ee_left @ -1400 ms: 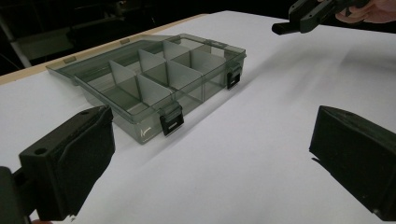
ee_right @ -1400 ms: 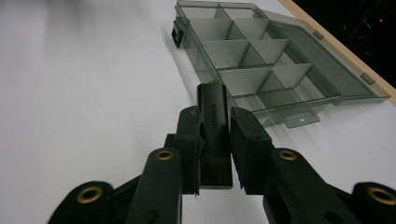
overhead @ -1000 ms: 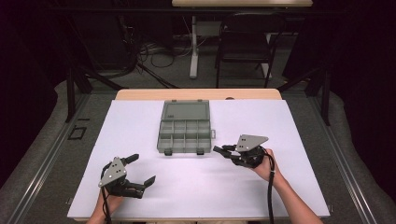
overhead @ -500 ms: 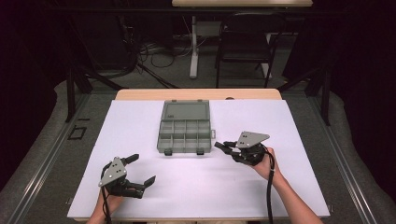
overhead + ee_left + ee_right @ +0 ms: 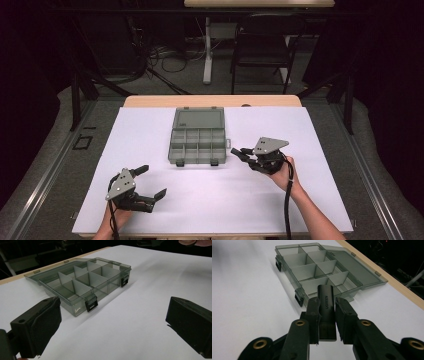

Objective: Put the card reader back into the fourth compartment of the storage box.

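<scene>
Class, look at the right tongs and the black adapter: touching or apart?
Touching. The right gripper view shows the right tongs shut on the black adapter, both jaws pressed against its sides.

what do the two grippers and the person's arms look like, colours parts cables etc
Both the left claw and the right claw are black, two-jawed, each topped by a grey three-cornered plate with small holes. A black cable trails from each toward the person. In the right gripper view the linkage arms carry brass-coloured pivot rivets, and the jaws are blocky black pads. The forearms are bare, with no sleeves or gloves in view.
</scene>
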Demonstrator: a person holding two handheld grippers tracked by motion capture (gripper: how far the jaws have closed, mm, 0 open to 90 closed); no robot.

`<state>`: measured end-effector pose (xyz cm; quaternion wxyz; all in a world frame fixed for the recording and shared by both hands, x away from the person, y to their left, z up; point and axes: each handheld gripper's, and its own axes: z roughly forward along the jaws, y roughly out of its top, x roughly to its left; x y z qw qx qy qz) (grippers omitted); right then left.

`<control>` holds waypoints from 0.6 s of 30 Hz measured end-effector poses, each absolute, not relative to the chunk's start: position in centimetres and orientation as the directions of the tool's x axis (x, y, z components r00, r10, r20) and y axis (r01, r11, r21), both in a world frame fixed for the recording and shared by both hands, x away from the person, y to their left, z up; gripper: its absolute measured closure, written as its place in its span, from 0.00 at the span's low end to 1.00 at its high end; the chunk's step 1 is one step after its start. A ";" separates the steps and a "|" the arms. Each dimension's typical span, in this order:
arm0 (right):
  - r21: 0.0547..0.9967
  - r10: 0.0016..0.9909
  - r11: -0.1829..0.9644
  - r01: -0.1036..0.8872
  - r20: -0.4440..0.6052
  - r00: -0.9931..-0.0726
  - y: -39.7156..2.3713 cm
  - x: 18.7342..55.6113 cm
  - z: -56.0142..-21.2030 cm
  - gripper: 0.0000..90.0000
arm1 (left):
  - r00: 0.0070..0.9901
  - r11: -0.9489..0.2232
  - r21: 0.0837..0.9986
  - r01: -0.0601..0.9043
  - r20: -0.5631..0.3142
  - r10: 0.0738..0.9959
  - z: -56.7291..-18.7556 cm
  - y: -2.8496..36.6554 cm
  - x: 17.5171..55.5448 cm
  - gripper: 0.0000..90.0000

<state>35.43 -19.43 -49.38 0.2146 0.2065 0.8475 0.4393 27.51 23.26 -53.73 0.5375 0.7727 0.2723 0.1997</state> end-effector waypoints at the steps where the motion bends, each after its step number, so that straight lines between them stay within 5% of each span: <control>1: 0.833 0.539 0.529 0.162 -0.182 -0.823 -19.4 35.4 -49.4 0.82 | 0.772 -0.274 0.939 0.206 0.016 0.636 -53.7 23.3 27.5 0.00; 18: 0.846 0.589 0.498 0.188 -0.171 -0.790 -19.1 36.2 -48.4 0.82 | 0.768 -0.273 0.939 0.208 0.016 0.640 -53.8 23.2 27.6 0.00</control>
